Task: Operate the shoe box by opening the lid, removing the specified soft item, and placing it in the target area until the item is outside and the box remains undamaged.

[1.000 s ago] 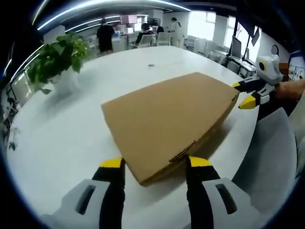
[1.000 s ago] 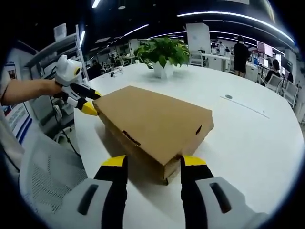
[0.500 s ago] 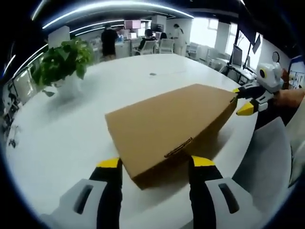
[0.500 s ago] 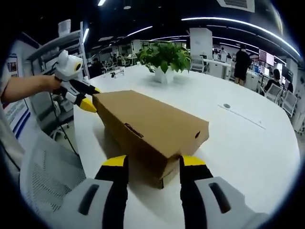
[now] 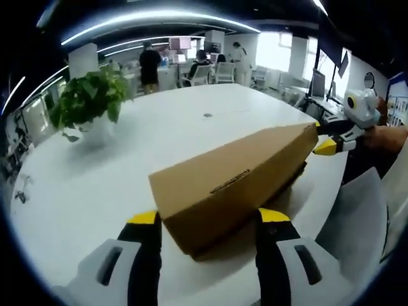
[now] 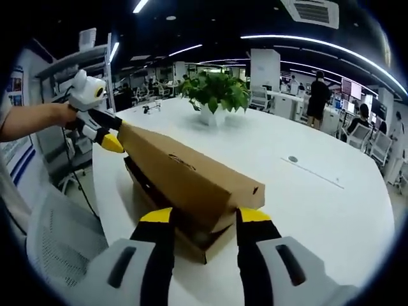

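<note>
Cardboard lid [image 6: 185, 175] tilts up between two tools, left tool [image 5: 207, 220] and right tool [image 6: 197, 217].

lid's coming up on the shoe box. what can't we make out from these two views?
- Inside of the brown cardboard shoe box: right gripper view shows a dark gap under the raised lid; the soft item cannot be seen.
- Left gripper view: the lid's face hides the interior.
- Left gripper and right gripper at the lid's ends: too small to judge grip.

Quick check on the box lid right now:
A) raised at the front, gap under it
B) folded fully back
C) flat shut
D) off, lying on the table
A: in the right gripper view the lid tilts up off the box, with a dark gap beneath its front edge.
</note>
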The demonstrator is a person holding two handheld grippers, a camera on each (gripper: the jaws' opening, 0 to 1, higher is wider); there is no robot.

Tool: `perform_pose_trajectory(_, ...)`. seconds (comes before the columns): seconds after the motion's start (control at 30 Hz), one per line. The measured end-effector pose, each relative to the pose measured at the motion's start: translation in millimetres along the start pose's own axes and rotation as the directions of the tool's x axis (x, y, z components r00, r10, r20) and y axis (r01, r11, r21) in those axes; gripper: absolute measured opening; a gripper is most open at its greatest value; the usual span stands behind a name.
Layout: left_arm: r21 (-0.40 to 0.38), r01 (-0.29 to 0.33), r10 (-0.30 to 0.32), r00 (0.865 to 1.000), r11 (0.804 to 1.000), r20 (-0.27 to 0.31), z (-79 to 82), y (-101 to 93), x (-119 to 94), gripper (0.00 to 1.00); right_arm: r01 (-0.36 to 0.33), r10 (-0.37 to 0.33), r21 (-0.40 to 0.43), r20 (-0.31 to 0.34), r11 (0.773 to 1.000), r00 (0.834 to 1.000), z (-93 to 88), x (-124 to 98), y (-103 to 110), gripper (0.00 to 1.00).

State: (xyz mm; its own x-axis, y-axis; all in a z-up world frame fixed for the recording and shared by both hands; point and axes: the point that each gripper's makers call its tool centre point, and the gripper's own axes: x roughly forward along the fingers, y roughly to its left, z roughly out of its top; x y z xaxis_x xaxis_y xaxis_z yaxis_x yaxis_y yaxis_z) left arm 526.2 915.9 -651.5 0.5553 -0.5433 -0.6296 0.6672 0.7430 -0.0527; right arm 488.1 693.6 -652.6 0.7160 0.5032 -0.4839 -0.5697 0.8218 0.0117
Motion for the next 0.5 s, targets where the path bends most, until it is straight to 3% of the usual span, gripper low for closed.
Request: perform_pose_trajectory(0.5, -0.004, -0.013, 0.013, 0.998, 1.000, 0.066, 33.4, 4.8, -2.4, 0.64, 0.018, -0.015, -0.083, 0.036, 0.996, 0.999, 30.3, 0.0, -14.7, 0.34)
